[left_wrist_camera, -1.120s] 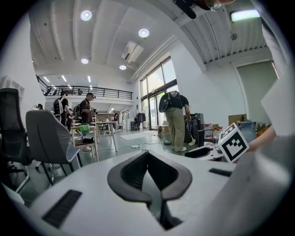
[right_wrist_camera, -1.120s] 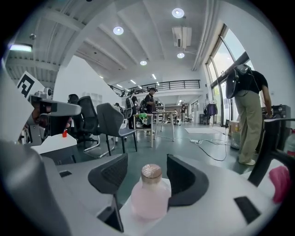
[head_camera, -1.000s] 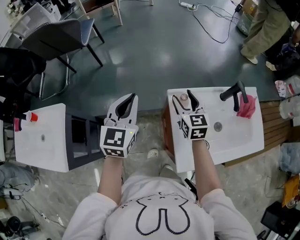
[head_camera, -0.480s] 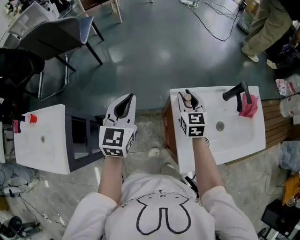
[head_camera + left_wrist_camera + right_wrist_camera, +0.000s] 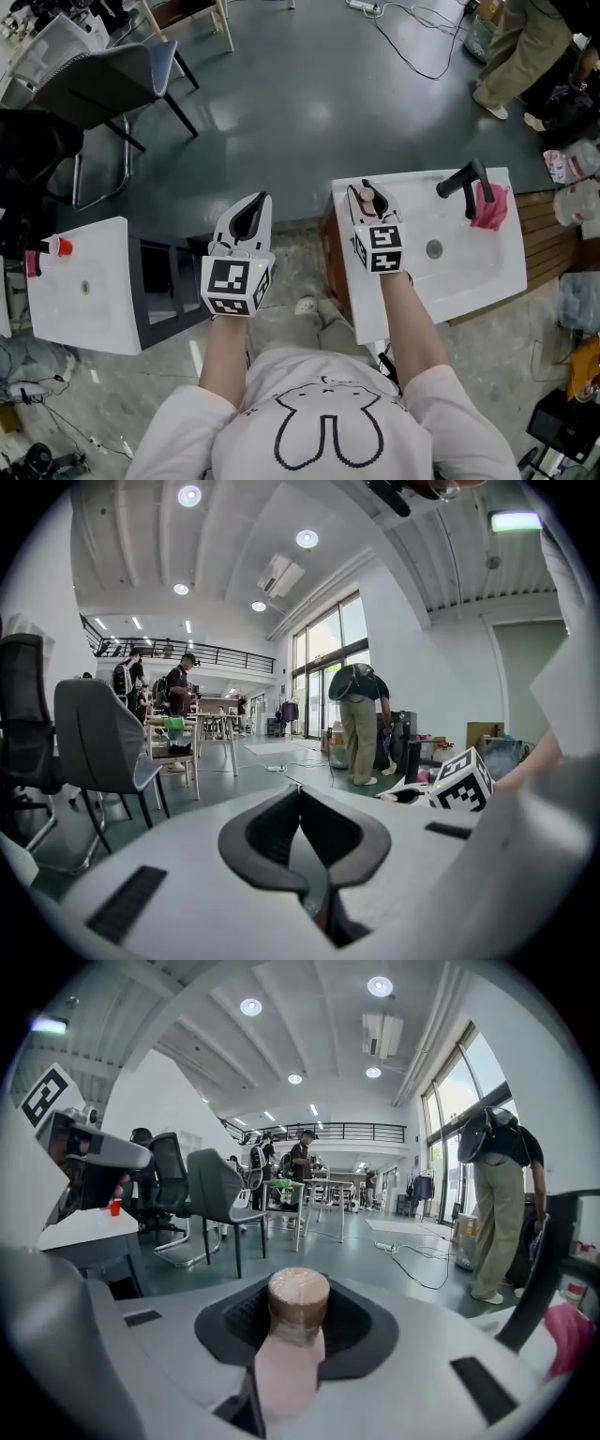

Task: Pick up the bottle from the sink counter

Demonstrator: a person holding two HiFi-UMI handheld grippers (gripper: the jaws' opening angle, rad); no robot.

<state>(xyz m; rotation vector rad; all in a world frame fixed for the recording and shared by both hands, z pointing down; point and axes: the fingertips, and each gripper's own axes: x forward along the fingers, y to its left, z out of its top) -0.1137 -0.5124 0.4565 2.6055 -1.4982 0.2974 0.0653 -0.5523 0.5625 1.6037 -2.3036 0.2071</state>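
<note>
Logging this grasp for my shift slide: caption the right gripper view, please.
Right gripper, jaws just closed, grips the brown-capped pink bottle, black faucet at right.

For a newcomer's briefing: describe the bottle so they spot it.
Find the right-hand white sink counter. At its far left corner, the right hand-held gripper has just closed on the bottle: pale pink, brown cap, unlike the pink cloth.

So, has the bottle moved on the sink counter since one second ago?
No. The bottle stands at the same corner of the sink counter, equally far from the black faucet.
</note>
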